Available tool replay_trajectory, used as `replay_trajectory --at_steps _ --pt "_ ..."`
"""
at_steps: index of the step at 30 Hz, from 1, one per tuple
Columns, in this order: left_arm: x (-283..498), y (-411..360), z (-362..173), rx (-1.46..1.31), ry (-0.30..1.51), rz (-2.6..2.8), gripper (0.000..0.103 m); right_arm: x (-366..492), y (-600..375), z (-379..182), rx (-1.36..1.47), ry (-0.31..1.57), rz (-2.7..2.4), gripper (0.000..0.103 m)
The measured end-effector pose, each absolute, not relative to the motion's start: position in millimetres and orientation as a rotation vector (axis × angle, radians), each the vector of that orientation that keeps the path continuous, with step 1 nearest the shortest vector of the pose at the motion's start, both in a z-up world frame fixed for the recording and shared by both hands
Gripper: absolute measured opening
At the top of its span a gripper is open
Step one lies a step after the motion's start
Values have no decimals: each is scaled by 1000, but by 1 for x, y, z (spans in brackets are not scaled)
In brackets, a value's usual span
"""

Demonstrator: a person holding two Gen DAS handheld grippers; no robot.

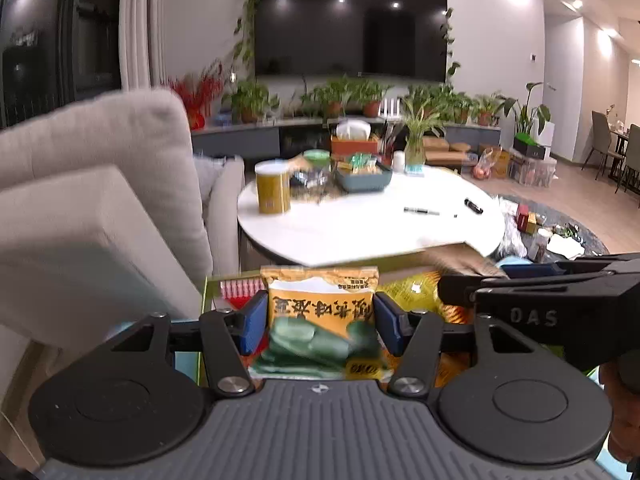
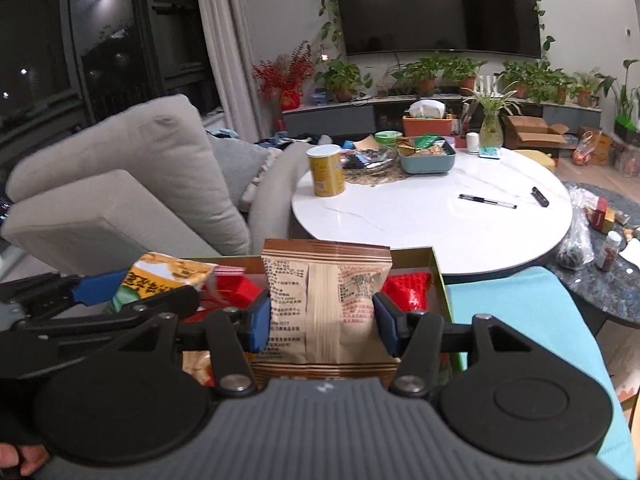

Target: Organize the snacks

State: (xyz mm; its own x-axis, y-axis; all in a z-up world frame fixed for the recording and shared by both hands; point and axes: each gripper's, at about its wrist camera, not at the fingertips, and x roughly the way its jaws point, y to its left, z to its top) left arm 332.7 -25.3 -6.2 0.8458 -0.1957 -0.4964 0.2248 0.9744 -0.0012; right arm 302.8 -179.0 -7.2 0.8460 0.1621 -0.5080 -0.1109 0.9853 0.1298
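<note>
My left gripper (image 1: 320, 318) is shut on an orange snack packet (image 1: 322, 304) with green pieces printed on it, held over a green-rimmed box (image 1: 203, 300) of snacks. My right gripper (image 2: 320, 318) is shut on a brown paper snack packet (image 2: 324, 300), held over the same box (image 2: 440, 276). The left gripper and its orange packet (image 2: 168, 276) show at the left of the right wrist view. The right gripper's arm (image 1: 540, 292) shows at the right of the left wrist view. Red packets (image 2: 406, 288) lie in the box.
A round white table (image 2: 400, 224) stands beyond the box with a yellow can (image 2: 326, 174), a teal tray of snacks (image 2: 428, 158), a pen (image 2: 486, 201) and a plant vase. A grey sofa (image 2: 132, 184) is to the left. A light blue cloth (image 2: 532, 320) lies right of the box.
</note>
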Motion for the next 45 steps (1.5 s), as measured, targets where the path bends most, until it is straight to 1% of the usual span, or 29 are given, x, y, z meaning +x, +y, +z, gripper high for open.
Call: replay_trajectory --at_steps 1,3,8,11,13,19,24,26,32,38,45 --pt "335 -23 -9 45 532 -223 58 304 -181 -10 99 554 137 81" --pt "331 -19 -14 40 541 -225 70 299 -188 -14 129 556 132 85" --pt "315 -20 -12 62 501 -214 81 276 -203 -13 169 528 122 85" --pt "301 -19 -5 43 481 -221 83 262 -207 -8 197 521 125 85" --pt "289 -18 1 30 471 -216 87 253 -206 -2 194 513 128 85" --pt "247 -10 16 12 450 -229 89 216 -203 11 185 466 124 85" --pt "206 -4 30 12 440 -229 100 179 -193 16 163 465 139 85" --pt "191 0 37 4 430 -220 102 165 -190 19 156 469 128 85" --pt "148 9 51 -45 442 -196 103 133 -177 28 172 494 134 85" --pt "105 8 60 20 423 -160 103 100 -170 32 214 496 104 85" --pt "66 9 59 53 429 -119 103 72 -163 25 141 540 71 86"
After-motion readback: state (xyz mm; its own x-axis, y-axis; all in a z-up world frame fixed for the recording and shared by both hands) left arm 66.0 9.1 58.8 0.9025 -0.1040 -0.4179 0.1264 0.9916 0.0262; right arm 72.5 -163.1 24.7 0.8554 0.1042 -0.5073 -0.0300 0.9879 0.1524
